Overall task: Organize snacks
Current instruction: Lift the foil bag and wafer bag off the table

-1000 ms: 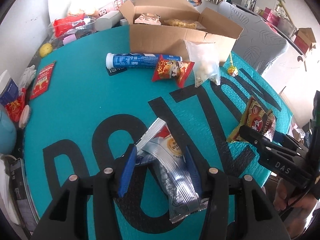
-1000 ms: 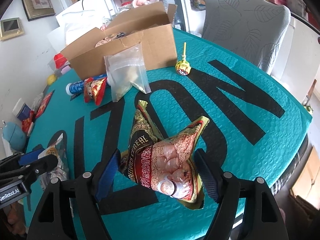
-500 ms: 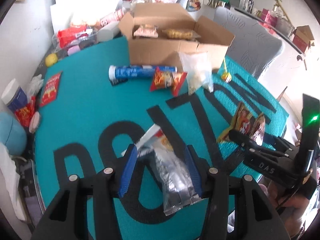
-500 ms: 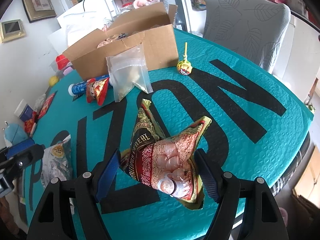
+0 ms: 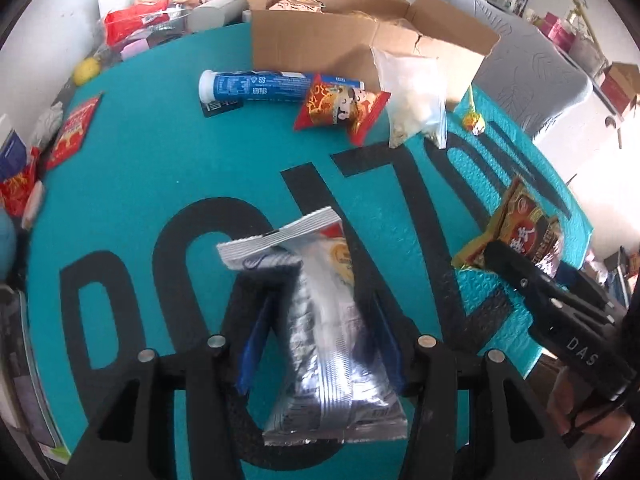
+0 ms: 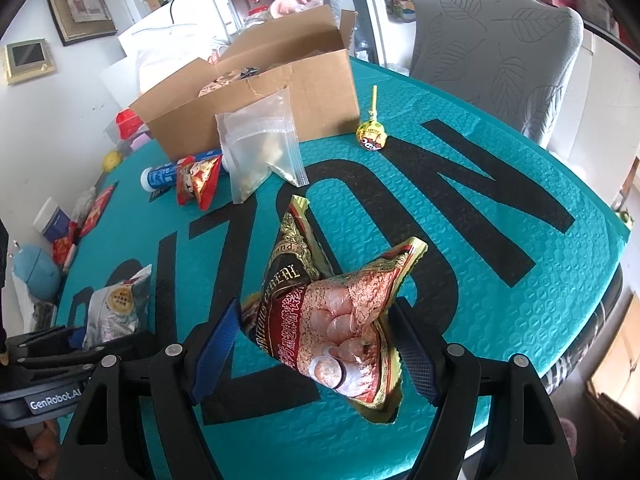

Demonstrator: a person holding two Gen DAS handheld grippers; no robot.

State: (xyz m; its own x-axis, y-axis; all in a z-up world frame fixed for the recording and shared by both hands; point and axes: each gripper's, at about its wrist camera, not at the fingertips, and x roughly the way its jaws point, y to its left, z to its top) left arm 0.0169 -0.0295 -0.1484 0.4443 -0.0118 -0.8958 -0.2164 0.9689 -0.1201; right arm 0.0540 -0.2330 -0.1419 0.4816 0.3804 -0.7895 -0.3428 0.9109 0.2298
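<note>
Silver snack packet (image 5: pixel 328 344) sits clamped in left tool (image 5: pixel 324 344); red-gold packet (image 6: pixel 332 320) clamped in right tool (image 6: pixel 316 354)

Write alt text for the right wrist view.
The right claw grips a crumpled red-and-gold foil snack bag above a teal mat with black letters. Behind stand an open cardboard box, a clear zip bag and a yellow lollipop.

We hold a dark red snack bag (image 6: pixel 320 320) in our right gripper (image 6: pixel 316 356), above the teal surface (image 6: pixel 500 280). Farther back, an open cardboard box (image 6: pixel 320 92) stands with a clear pouch (image 6: pixel 260 148) leaning against it.
</note>
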